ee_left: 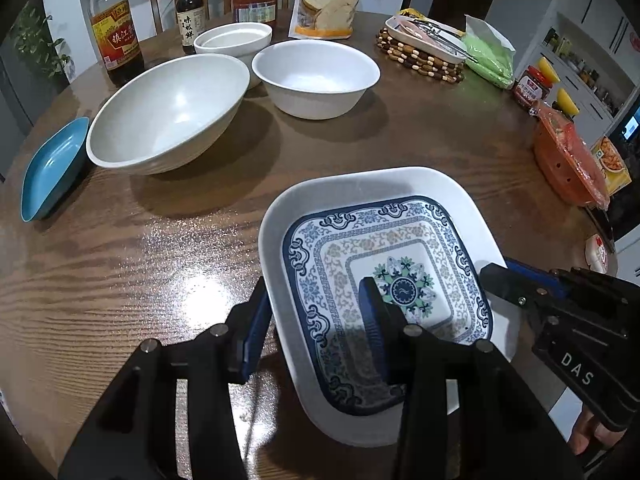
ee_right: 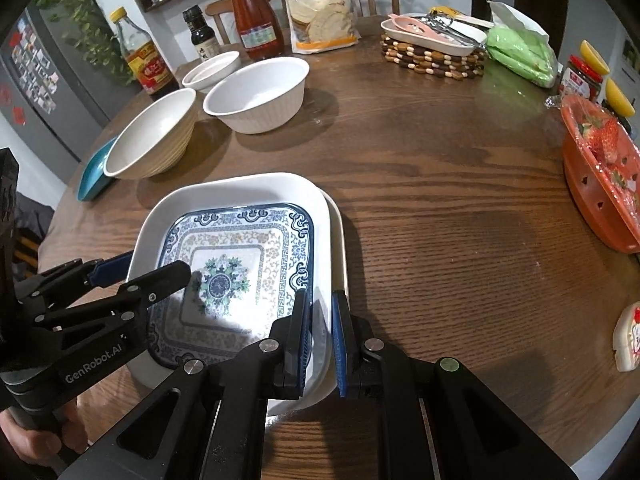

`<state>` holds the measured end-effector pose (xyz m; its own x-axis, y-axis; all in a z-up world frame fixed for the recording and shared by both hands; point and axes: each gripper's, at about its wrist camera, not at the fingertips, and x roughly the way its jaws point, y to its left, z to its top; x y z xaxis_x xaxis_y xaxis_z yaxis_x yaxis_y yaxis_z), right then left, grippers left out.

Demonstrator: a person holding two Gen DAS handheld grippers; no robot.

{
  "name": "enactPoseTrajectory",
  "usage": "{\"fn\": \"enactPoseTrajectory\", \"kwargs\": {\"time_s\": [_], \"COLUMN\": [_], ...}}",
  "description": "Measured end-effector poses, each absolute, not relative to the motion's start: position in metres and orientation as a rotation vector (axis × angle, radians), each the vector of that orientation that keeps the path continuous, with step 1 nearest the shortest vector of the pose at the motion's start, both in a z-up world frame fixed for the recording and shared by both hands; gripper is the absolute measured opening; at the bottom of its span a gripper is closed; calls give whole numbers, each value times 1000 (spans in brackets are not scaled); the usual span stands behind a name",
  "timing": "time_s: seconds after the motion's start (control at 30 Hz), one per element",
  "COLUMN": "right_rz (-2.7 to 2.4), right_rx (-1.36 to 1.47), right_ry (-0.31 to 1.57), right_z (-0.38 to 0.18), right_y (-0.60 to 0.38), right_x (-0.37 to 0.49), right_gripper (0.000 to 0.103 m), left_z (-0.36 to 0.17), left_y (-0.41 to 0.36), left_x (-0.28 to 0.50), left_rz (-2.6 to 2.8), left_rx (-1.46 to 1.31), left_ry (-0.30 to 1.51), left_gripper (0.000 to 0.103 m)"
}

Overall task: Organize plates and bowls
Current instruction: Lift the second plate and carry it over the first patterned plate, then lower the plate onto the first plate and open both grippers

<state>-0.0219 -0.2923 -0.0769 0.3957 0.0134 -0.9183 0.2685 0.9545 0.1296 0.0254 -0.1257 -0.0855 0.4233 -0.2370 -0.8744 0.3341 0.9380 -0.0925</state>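
Gripping opposite rims of the stacked white dish (ee_right: 240, 188), patterned plate (ee_right: 236, 268) nested inside: left hand-held gripper (ee_left: 316, 320) and right hand-held gripper (ee_right: 322, 328), on desk (ee_right: 460, 240).

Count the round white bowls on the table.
3: big ribbed bowl beside the blue dish, wide bowl behind it, shallow bowl near the bottles. None seem hidden.

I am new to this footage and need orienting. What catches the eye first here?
The blue-patterned square plate nested in a white dish near the table's front edge, gripped at opposite rims by the left gripper and right gripper. Behind it, three white bowls cluster before the bottles.
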Motion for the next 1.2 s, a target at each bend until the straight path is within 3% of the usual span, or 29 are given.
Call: {"fn": "enactPoseTrajectory", "kwargs": {"time_s": [0.87,1.2], "right_rz": [-213,-201], "right_rx": [224,256], "right_ry": [1177,1125], "right_z": [-75,-57], "right_y": [-292,-292], "right_x": [-21,-22], "right_gripper": [16,16], "left_z": [-93,-82], "left_y": [-128,-121], "left_x": [30,28], "left_rz": [-351,-340], "left_rx": [118,96], "left_ry": [1098,1073], "left_gripper": [45,63]}}
